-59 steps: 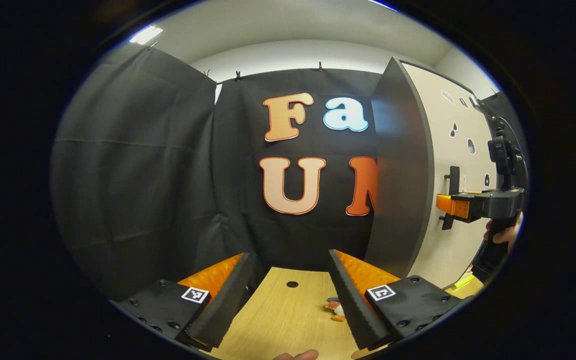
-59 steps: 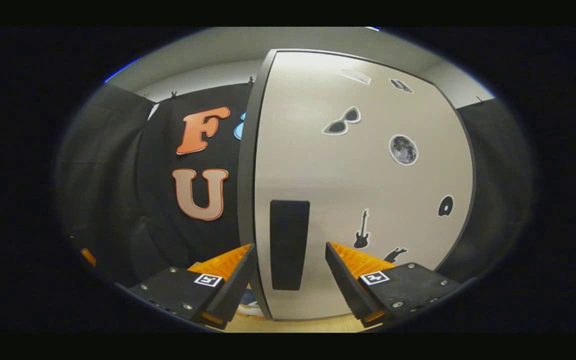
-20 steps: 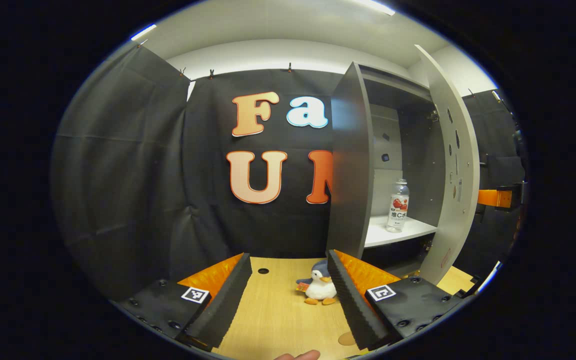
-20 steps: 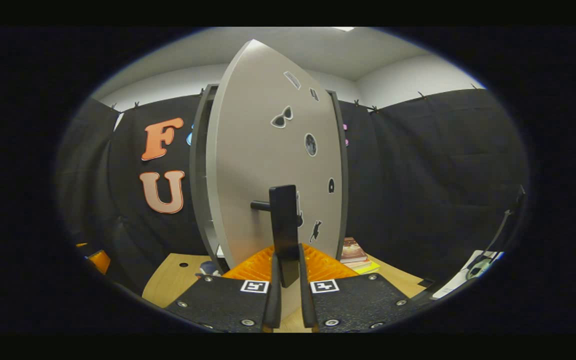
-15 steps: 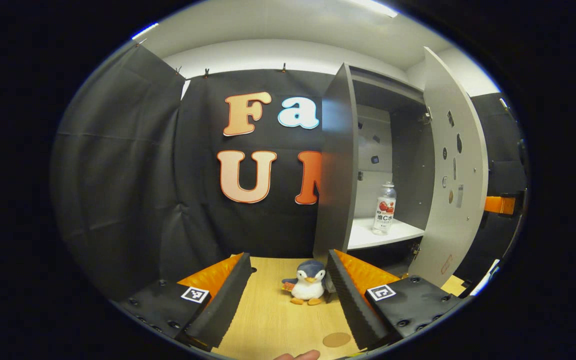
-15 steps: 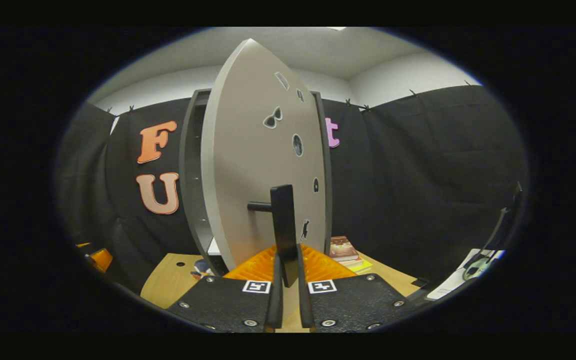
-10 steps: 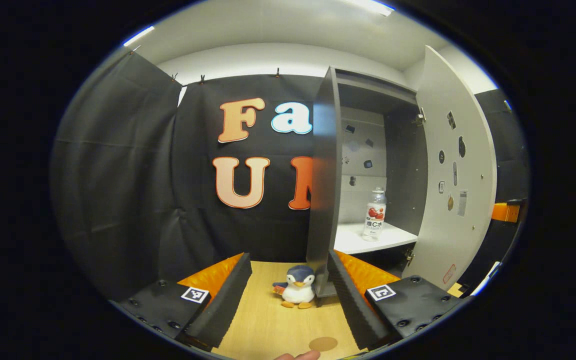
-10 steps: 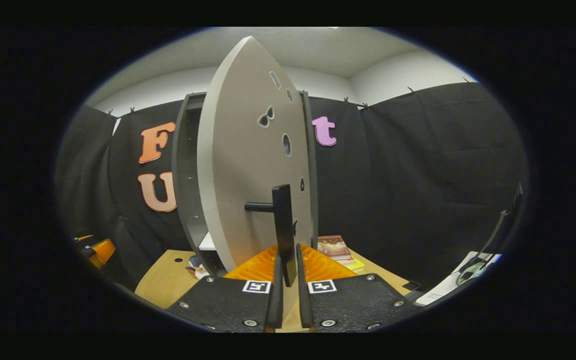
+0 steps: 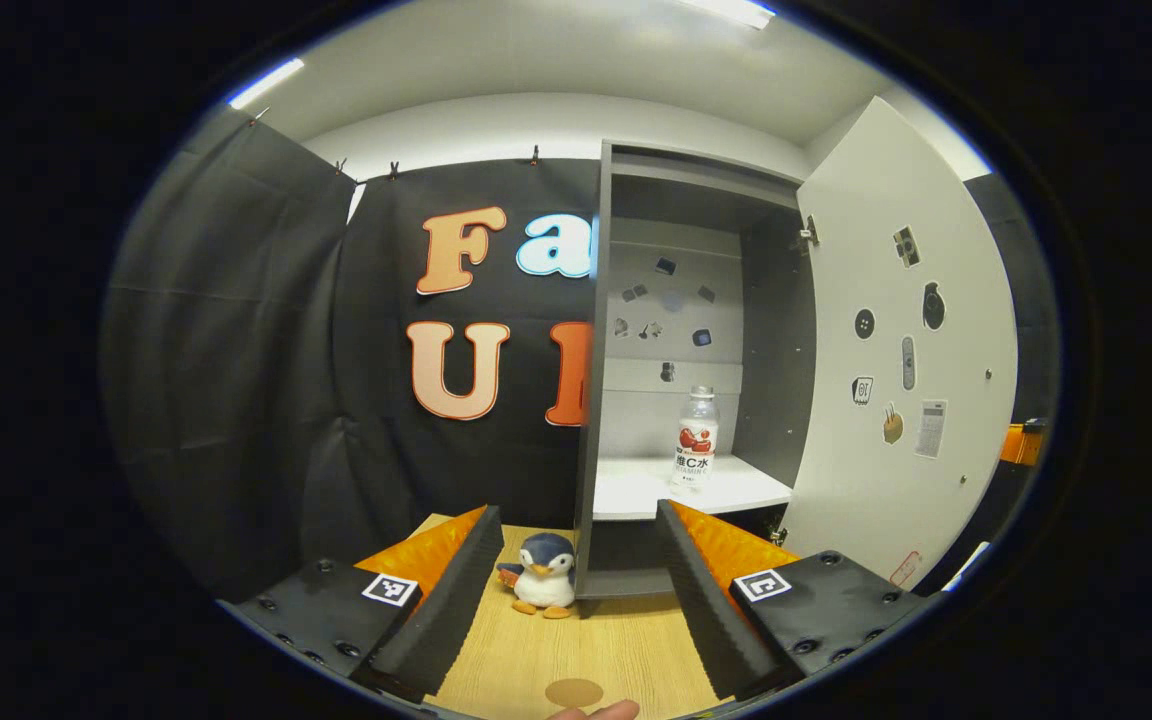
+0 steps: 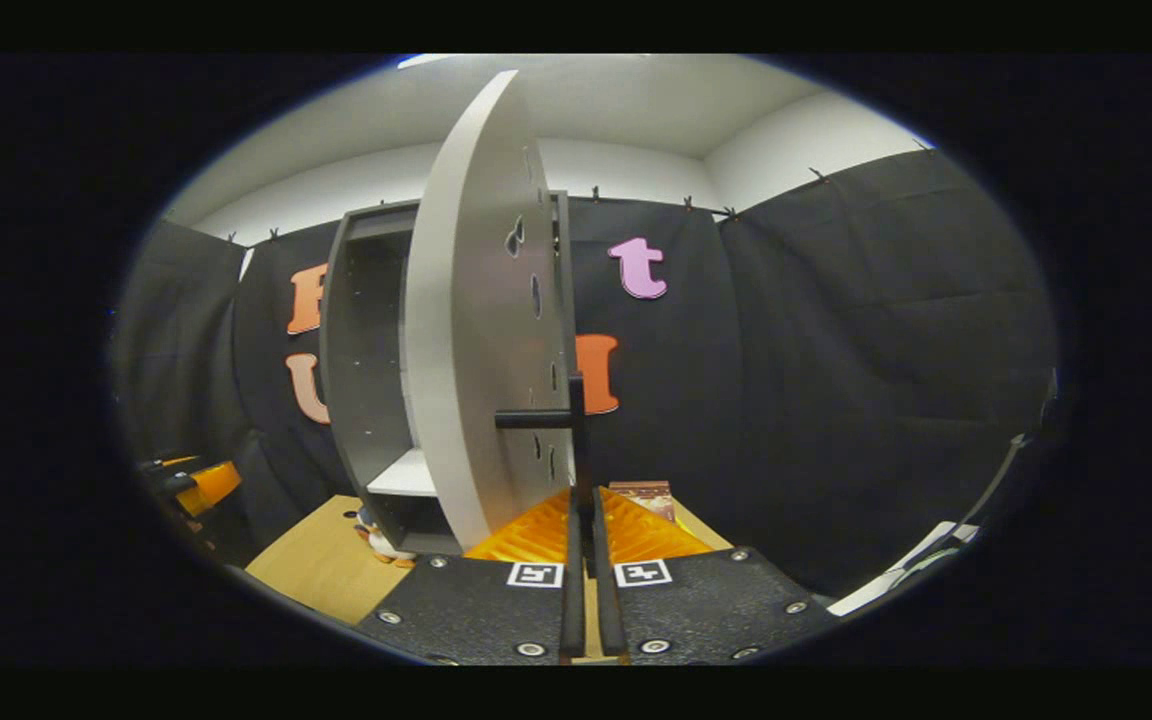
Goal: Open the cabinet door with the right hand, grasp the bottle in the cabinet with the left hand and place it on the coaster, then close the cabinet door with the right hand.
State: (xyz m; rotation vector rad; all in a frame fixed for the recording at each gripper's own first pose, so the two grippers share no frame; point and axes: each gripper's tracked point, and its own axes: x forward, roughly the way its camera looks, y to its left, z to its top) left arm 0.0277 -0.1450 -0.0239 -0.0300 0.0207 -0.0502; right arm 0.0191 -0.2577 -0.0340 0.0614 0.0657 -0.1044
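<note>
So our right gripper [image 10: 584, 560] has its fingers [image 10: 570, 590] pinched tight on the dark door handle [image 10: 576, 440], and the cabinet door [image 10: 466, 330] is swung wide open, edge-on to us in the right gripper view. Our left gripper [image 9: 576, 590] has its fingers [image 9: 456, 590] spread wide with nothing between them, hovering low over the wooden surface [image 9: 586, 650]. Just past them sits a little plush penguin [image 9: 540, 576], right beside the near left corner of the cabinet [image 9: 676, 190]. The bottle [image 9: 695, 438] stands upright on the white shelf [image 9: 636, 490] inside the cabinet, toward its right side. The round brown coaster [image 9: 574, 692] lies on the surface at the near edge, between the left fingers, well apart from the bottle.
</note>
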